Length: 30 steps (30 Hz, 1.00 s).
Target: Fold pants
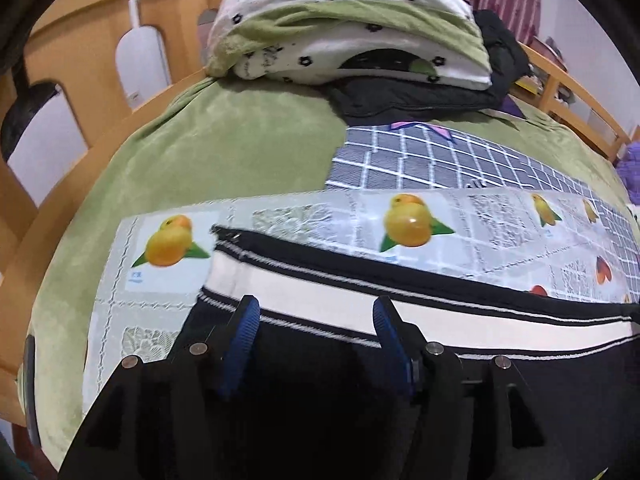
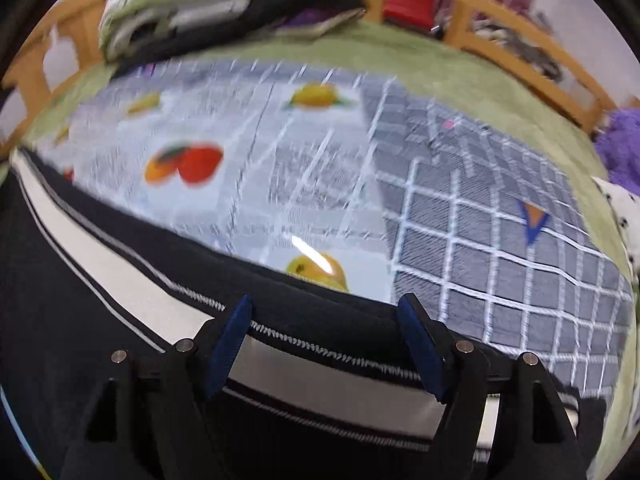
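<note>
The black pants with a white side stripe (image 1: 360,304) lie flat on a fruit-print plastic cloth (image 1: 480,216). My left gripper (image 1: 316,312) is open, its blue pads over the stripe near the pants' left end, holding nothing. In the right wrist view the same pants (image 2: 132,280) run across the lower frame. My right gripper (image 2: 326,312) is open over the black edge and stripe, holding nothing. That view is motion-blurred.
A grey checked cloth (image 2: 500,264) lies under the plastic cloth on a green blanket (image 1: 208,148). Folded clothes (image 1: 344,32) are stacked at the back. A wooden rail (image 2: 520,48) runs around the bed. A purple plush (image 2: 620,140) sits at right.
</note>
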{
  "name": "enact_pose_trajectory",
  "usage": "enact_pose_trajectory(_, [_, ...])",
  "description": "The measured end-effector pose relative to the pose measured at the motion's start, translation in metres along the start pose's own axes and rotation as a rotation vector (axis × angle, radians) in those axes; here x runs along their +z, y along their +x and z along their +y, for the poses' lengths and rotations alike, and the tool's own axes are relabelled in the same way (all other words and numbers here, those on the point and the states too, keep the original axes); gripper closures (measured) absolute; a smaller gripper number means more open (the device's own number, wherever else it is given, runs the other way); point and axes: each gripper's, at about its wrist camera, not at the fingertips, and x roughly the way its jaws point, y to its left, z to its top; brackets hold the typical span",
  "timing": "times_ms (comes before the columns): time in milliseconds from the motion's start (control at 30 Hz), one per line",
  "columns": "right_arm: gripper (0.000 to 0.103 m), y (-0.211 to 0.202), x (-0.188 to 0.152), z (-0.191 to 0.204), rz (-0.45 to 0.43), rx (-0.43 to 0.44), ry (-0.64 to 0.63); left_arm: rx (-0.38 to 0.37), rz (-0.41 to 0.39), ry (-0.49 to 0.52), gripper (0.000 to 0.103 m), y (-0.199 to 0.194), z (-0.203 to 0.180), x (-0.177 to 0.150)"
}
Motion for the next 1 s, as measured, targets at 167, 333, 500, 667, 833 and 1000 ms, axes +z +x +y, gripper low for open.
enact_pose_trajectory(167, [0.098,-0.001,0.001,0.010,0.012,0.057,-0.105,0.021,-0.018,0.053,0.046,-0.007,-0.013,-0.001])
enact_pose_trajectory(333, [0.099,-0.023,0.001,-0.003,-0.114,0.080,-0.038,0.006,-0.016,0.053,0.046,-0.007,-0.019,-0.001])
enact_pose_trajectory(500, [0.092,0.014,0.003,0.000,-0.071,0.046,0.027,0.011,0.009,0.058,0.046,0.001,-0.029,0.000])
enact_pose_trajectory(667, [0.078,-0.017,0.001,-0.026,-0.101,0.015,0.121,0.041,-0.023,0.039,0.046,-0.007,-0.015,-0.005])
enact_pose_trajectory(833, [0.070,-0.046,-0.036,-0.063,-0.175,-0.099,0.290,0.061,-0.011,-0.003,0.046,0.009,0.007,-0.010])
enact_pose_trajectory(1000, [0.072,-0.016,-0.060,-0.074,-0.094,-0.152,0.301,0.167,0.041,0.010,0.046,0.056,0.029,-0.006])
